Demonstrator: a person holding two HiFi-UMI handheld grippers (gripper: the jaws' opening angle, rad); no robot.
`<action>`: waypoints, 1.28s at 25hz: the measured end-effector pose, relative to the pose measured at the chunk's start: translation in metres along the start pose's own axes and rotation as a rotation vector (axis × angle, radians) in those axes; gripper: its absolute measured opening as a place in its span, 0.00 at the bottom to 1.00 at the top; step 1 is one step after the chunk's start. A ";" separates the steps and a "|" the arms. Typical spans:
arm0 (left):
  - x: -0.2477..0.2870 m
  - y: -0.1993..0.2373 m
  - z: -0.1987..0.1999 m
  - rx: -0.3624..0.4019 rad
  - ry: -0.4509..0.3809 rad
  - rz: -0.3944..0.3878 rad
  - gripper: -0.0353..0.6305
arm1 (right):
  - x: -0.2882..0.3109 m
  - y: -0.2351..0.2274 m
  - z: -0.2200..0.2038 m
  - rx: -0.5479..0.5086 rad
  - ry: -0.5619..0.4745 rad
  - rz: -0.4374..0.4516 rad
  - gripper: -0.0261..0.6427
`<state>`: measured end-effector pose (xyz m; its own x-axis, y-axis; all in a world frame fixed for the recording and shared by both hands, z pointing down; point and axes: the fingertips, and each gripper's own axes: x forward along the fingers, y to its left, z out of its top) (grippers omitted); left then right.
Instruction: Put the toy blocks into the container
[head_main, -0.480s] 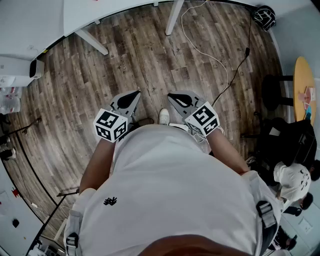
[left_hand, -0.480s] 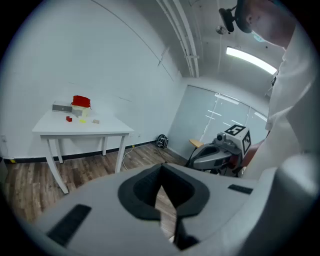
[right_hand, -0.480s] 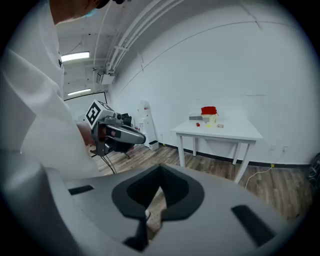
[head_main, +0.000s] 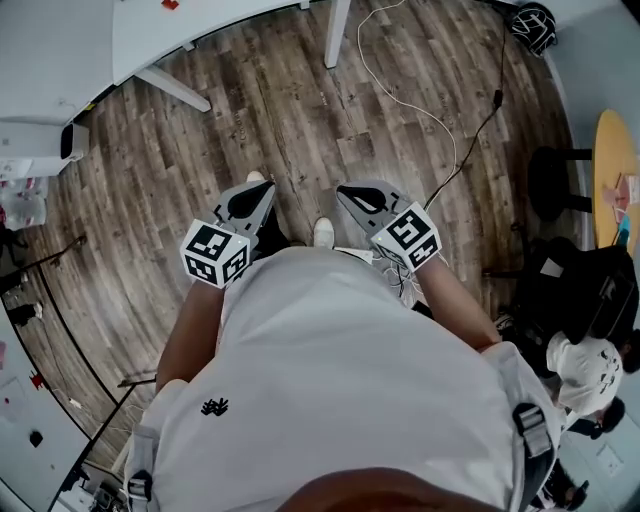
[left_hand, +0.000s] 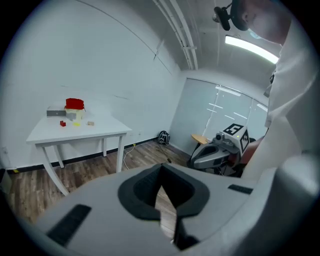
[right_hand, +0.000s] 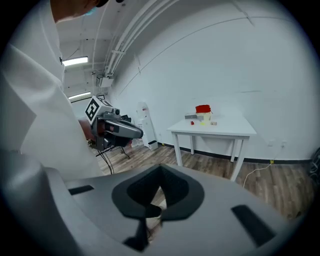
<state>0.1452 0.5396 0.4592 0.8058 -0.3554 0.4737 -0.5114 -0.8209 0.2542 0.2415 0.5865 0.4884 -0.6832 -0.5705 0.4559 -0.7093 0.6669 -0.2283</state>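
Note:
The toy blocks lie far off on a white table (left_hand: 75, 132): a red block (left_hand: 62, 123), a yellow one (left_hand: 76, 123) and a tan one (left_hand: 90, 122). Behind them stands a red container (left_hand: 74, 103). The right gripper view shows the same table (right_hand: 222, 131), the container (right_hand: 202, 108) and the blocks (right_hand: 204, 123), all very small. Held at waist height over the wooden floor, my left gripper (head_main: 268, 188) and right gripper (head_main: 345, 190) are both shut with nothing between the jaws. Both point toward the table from a few steps away.
A grey box (left_hand: 56, 113) sits beside the container. A white cable (head_main: 410, 95) trails over the floor ahead. A round yellow table (head_main: 612, 170) and a dark chair (head_main: 545, 180) stand to the right. A white appliance (right_hand: 145, 127) stands by the wall.
The head view has shifted a little and the table's leg now sits nearer the top edge. The left gripper has moved slightly up and left. Both grippers stay shut.

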 end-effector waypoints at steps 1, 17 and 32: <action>0.005 0.004 0.003 0.004 0.000 -0.002 0.06 | 0.004 -0.006 0.002 0.003 0.000 -0.001 0.05; 0.074 0.165 0.094 -0.035 -0.085 -0.069 0.13 | 0.128 -0.142 0.118 -0.042 0.010 -0.061 0.13; 0.094 0.299 0.140 -0.133 -0.133 0.058 0.06 | 0.246 -0.252 0.198 -0.119 0.044 0.044 0.12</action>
<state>0.1098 0.1977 0.4616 0.8019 -0.4634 0.3772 -0.5858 -0.7342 0.3433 0.2173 0.1830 0.4875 -0.7031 -0.5194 0.4857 -0.6512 0.7447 -0.1464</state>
